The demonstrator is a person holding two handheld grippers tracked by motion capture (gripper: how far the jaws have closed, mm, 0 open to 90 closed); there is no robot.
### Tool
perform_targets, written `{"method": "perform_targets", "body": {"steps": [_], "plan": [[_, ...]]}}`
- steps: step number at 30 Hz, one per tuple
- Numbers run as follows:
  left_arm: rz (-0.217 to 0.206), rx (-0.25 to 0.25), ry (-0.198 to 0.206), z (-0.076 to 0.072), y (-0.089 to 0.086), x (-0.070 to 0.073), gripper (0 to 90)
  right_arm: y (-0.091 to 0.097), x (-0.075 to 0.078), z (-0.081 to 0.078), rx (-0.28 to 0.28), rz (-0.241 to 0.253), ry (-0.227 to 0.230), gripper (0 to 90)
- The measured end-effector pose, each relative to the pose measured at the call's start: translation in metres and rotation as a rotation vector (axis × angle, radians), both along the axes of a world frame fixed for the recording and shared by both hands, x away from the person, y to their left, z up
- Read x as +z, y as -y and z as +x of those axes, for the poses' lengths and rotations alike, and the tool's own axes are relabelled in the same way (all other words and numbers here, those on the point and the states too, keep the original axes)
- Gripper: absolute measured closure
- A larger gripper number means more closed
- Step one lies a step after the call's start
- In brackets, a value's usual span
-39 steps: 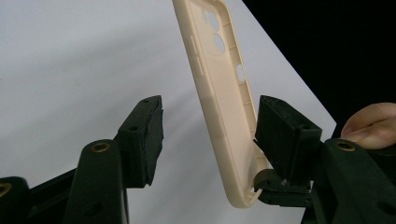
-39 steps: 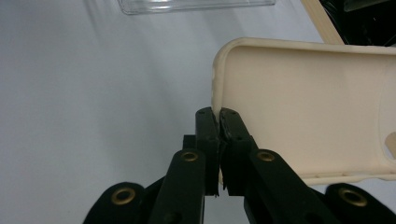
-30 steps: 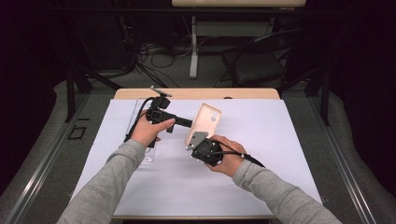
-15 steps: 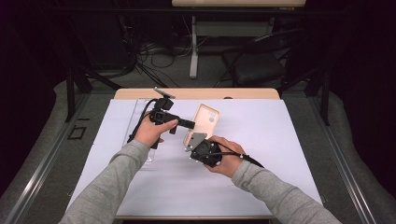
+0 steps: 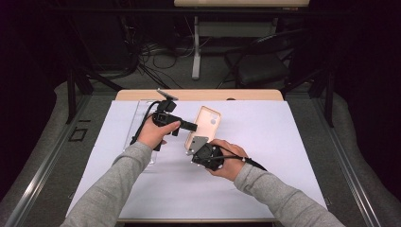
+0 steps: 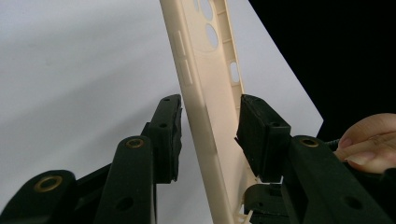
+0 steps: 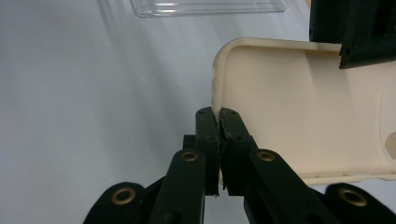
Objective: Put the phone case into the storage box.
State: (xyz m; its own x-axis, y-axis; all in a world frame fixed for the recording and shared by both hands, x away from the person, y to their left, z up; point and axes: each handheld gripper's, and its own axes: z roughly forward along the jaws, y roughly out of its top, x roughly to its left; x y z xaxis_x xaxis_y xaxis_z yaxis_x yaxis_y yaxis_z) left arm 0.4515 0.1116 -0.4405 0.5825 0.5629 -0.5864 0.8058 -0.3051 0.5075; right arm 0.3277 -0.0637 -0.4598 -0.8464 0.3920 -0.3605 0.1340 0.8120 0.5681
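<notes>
Two tongs meet at one cream phone case [image 5: 204, 126], raised above the white counter [image 5: 293, 156]. The right tongs [image 7: 218, 114] pinch its edge; the left tongs [image 6: 210, 126] have just been closing around it, pads not yet pressing.

A cream phone case [image 6: 205, 93] stands on edge between the left gripper [image 6: 210, 130]'s black jaws, which have just been closing; gaps remain both sides, white table sheet [image 6: 70, 70] behind

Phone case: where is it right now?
In the high view the beige phone case is held above mid-table, its near edge pinched by the right gripper, with the left gripper straddling its left side.
</notes>
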Motion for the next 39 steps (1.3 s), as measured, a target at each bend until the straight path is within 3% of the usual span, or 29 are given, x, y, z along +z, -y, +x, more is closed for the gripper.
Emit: {"method": "perform_targets", "body": {"steps": [39], "plan": [[-0.013, 0.031, -0.061, 0.0034, -0.0039, -0.0082, 76.8, -0.0026, -0.0010, -0.0022, 0.004, 0.000, -0.001, 87.6]]}}
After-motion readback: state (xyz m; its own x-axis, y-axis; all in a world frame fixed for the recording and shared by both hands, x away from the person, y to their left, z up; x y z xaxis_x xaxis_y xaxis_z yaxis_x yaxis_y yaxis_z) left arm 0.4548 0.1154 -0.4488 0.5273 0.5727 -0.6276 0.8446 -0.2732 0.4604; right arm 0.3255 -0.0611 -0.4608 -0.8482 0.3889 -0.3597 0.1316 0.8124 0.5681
